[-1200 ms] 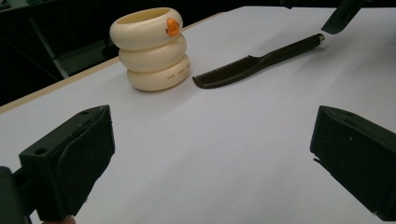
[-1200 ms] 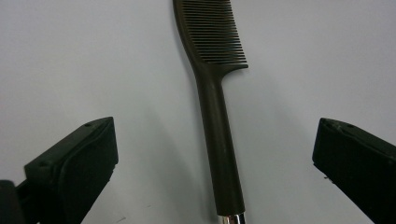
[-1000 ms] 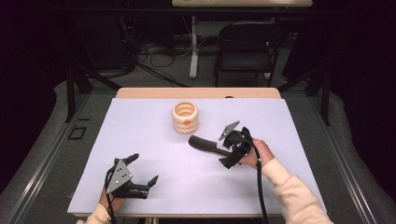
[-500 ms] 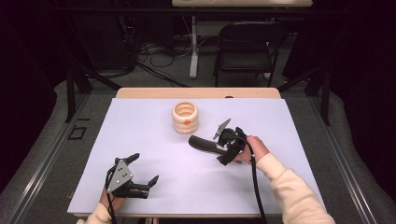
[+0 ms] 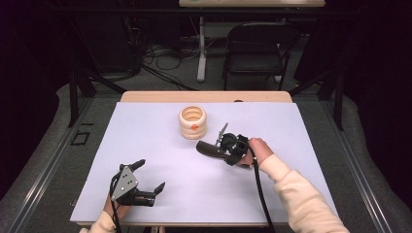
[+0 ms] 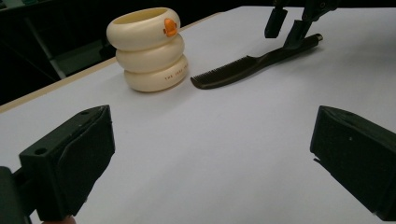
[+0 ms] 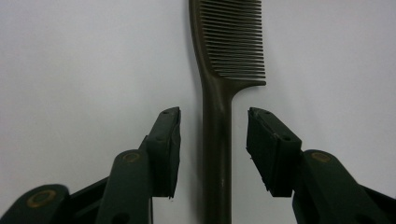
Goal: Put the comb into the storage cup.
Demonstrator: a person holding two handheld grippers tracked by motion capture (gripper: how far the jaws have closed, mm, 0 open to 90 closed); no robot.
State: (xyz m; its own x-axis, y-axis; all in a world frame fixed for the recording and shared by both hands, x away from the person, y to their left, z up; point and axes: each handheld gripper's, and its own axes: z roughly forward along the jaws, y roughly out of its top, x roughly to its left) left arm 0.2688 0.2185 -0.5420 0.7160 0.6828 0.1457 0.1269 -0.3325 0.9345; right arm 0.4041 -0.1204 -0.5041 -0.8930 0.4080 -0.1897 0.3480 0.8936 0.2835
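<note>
Your right gripper point(image 7: 214, 149) straddles the handle of a dark comb point(image 7: 218, 116) lying flat on the white table point(image 5: 301, 189).

Its jaws have just been closing, pads not yet touching the handle. Your left gripper point(image 5: 148, 182) rests with jaws wide and empty, well apart from the cream ringed cup point(image 5: 193, 122).

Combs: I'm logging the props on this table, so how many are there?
1. The dark comb lies flat on the white table beside the cream ring-stack cup, its handle between the right claw's fingers, not yet gripped.
</note>
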